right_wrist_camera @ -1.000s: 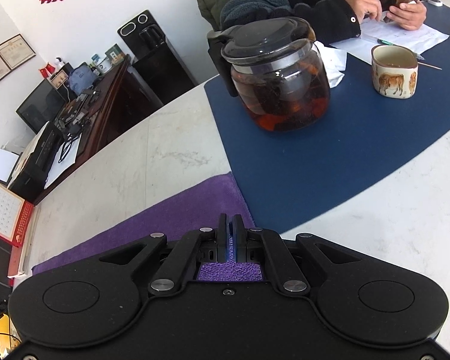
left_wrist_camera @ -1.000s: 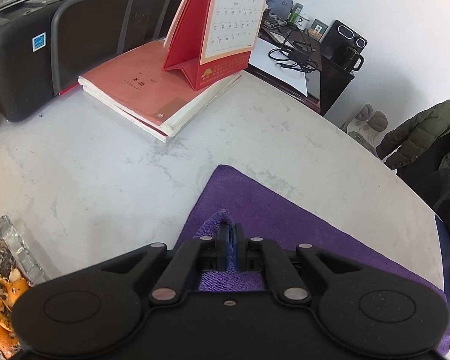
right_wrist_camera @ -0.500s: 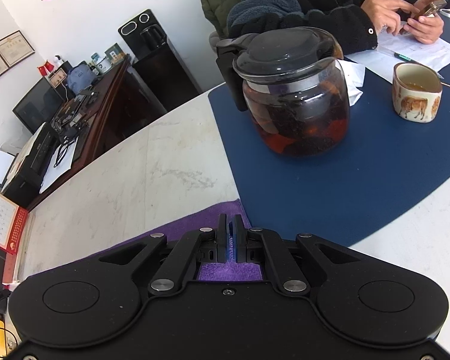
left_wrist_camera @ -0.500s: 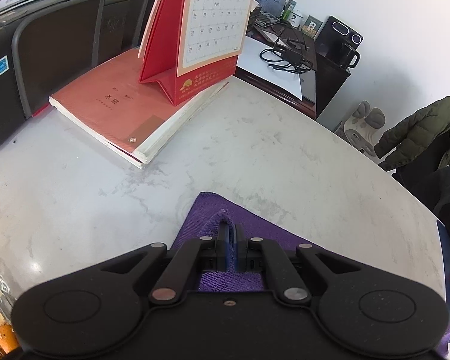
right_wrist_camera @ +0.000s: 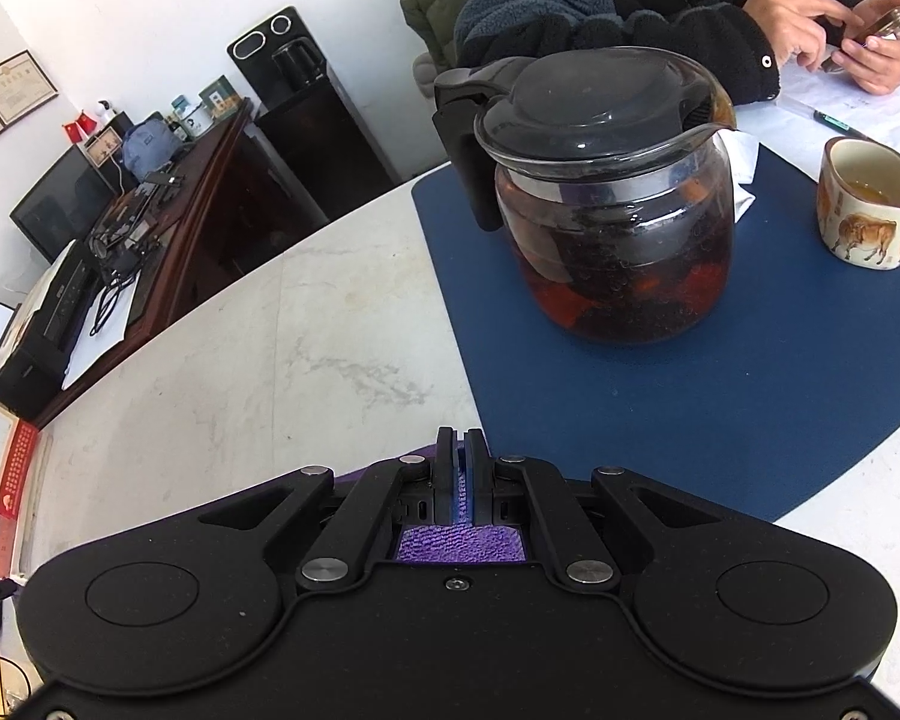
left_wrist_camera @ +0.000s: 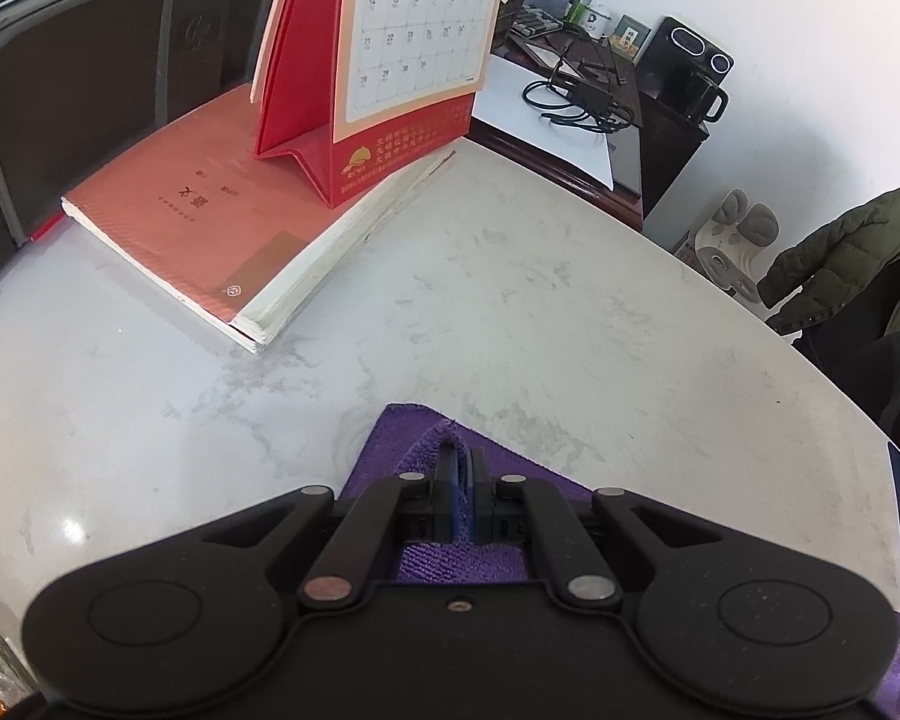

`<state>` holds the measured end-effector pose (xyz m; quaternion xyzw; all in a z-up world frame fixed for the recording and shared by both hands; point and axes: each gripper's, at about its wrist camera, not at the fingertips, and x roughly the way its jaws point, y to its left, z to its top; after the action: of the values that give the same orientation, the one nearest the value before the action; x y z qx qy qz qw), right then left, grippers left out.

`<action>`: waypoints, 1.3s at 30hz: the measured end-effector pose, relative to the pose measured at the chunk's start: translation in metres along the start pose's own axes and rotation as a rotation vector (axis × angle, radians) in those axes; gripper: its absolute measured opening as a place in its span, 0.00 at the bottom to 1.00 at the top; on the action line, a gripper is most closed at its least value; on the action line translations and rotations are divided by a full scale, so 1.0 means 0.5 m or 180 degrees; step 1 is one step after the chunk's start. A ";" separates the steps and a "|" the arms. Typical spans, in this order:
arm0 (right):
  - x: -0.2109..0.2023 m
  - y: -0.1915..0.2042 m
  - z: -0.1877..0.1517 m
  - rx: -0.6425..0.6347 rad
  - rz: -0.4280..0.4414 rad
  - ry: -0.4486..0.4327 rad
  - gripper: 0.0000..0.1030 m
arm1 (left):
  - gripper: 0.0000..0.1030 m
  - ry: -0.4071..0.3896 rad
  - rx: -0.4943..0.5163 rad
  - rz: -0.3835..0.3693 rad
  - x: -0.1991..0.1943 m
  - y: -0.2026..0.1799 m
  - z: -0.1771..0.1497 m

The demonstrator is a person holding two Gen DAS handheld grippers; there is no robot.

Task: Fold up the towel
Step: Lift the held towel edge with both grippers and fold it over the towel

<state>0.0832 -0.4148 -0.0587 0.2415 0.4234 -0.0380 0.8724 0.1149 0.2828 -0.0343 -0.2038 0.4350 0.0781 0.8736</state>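
Observation:
A purple towel [left_wrist_camera: 402, 438] lies on the pale marble table [left_wrist_camera: 510, 300]. My left gripper [left_wrist_camera: 463, 453] is shut on one of its corners, which bunches up between the jaws over the flat layer beneath. In the right wrist view the right gripper [right_wrist_camera: 461, 438] is likewise shut on purple towel [right_wrist_camera: 459, 543] cloth, at the edge of a dark blue mat [right_wrist_camera: 690, 408]. Most of the towel is hidden under both gripper bodies.
A red book [left_wrist_camera: 210, 228] with a red desk calendar [left_wrist_camera: 390, 60] on it lies ahead on the left, a black printer [left_wrist_camera: 90, 90] behind. A glass teapot [right_wrist_camera: 606, 198] and a cup [right_wrist_camera: 870, 210] stand on the blue mat. A seated person's hands [right_wrist_camera: 840, 30] hold a phone.
Both grippers have carried their towel corners forward across the table. The book and calendar came closer in the left view, the teapot closer in the right. Less of the flat towel shows ahead.

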 end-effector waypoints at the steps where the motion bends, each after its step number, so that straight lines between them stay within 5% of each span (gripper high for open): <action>1: 0.003 0.000 0.001 -0.0006 -0.0009 0.0006 0.02 | 0.02 0.0006 0.0001 0.0001 0.003 0.000 0.001; 16: 0.073 -0.005 0.001 0.0007 -0.0119 0.0080 0.02 | 0.03 0.0151 0.0063 0.0063 0.080 0.000 0.010; 39: 0.136 -0.010 0.004 -0.0095 -0.0205 0.0155 0.04 | 0.06 0.0019 0.0265 0.0121 0.096 -0.018 0.014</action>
<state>0.1270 -0.4106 -0.1111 0.2155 0.4526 -0.0539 0.8636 0.1523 0.2758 -0.0660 -0.1592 0.4442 0.0760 0.8784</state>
